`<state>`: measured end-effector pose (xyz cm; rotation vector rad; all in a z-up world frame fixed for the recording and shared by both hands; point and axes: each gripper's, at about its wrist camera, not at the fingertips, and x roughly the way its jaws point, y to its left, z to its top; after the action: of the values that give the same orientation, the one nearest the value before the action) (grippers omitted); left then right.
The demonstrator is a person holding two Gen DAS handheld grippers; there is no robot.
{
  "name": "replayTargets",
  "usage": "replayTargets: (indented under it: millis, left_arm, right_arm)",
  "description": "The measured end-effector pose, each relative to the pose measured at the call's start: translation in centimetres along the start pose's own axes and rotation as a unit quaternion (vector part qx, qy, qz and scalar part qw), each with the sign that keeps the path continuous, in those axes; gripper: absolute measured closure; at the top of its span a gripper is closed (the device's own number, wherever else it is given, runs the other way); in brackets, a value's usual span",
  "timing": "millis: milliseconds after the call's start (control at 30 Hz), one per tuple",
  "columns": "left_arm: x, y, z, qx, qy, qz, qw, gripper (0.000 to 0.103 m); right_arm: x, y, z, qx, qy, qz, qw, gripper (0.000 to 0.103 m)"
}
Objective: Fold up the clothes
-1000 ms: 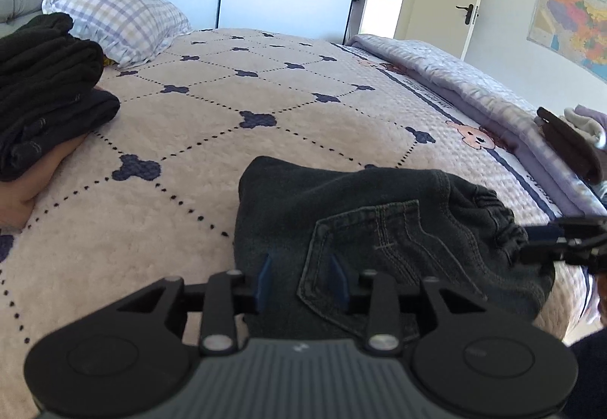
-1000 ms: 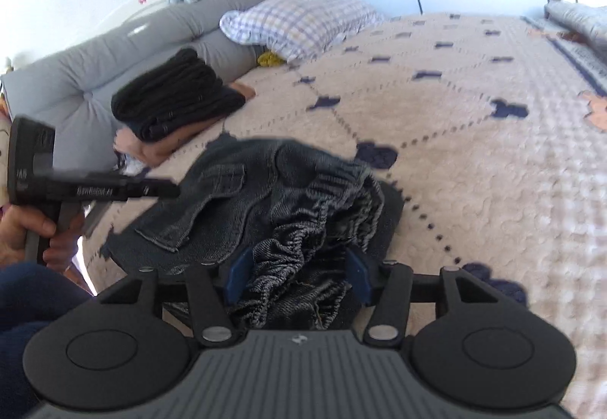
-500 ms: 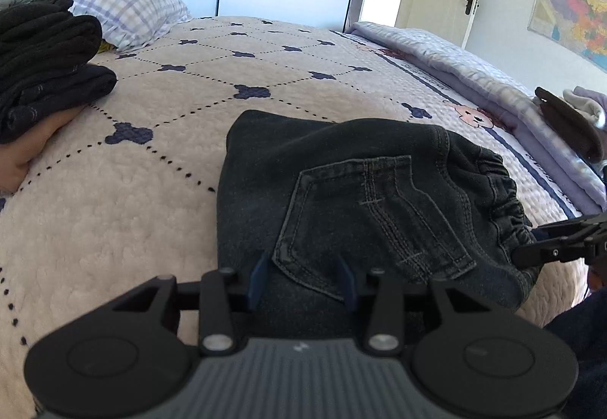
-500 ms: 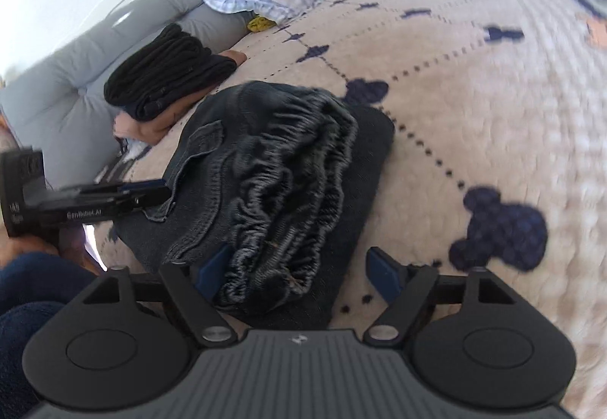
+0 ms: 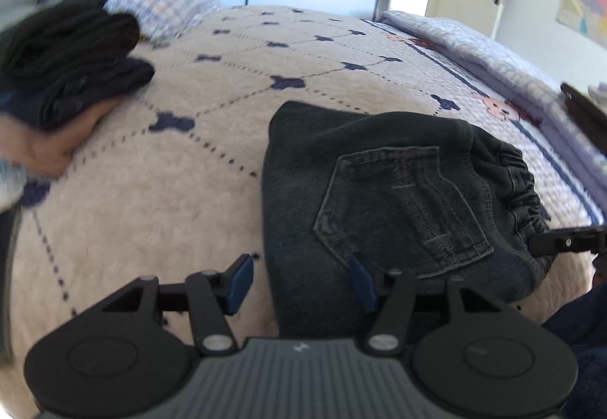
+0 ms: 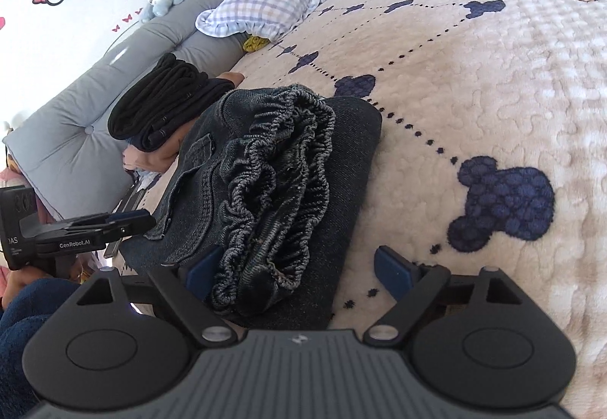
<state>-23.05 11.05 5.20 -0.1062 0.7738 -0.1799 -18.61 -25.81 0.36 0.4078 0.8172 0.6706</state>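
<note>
The dark blue denim jeans with an elastic gathered waistband [image 5: 398, 199] lie folded into a compact packet on the cream fleece bed blanket patterned with navy mouse-head shapes [image 5: 159, 191], near the edge of the bed closest to the person. Both tools look released: the left gripper [image 5: 299, 280] has its blue-padded fingers spread, one over bare blanket and the other over the denim, with nothing pinched between them; the right gripper [image 6: 301, 269] is likewise spread wide, its fingers straddling the bunched waistband end without closing on it. Judging by this, the folding of this garment is finished or in its last tidying, and the step in hand is letting go. What comes next probably calls for gripping the packet at both short ends, low enough to catch all layers, and carrying it over to the stack of folded black clothes [image 5: 68, 51] beside the lilac checked pillow [image 5: 159, 5] without the fold springing open. In the left wrist view the packet's long axis runs roughly left to right, the ruffled waistband pointing toward the right gripper and the smooth folded edge toward the middle of the bed; the stitched back pocket faces up.
</note>
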Motion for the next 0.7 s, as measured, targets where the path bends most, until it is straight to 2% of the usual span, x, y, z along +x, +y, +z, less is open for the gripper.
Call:
replayTargets:
  millis: [67,200,700]
  left_arm:
    - [0.4,0.8,-0.3,-0.026,0.006,-0.011,0.9996,0.043]
    - [0.8,0.8,-0.5,-0.029,0.007,-0.007,0.9995,0.032]
    - [1.4,2.1,-1.0,-0.049,0.003,-0.024,0.9985,0.027]
  right_arm:
    - [0.0,0.0,0.0,0.0,0.0,0.0,1.0,0.014]
    - [0.1,0.0,0.0,0.003,-0.002,0.0,1.0,0.013]
    - [0.0,0.0,-0.2,0.004,-0.009,-0.002,1.0,0.012]
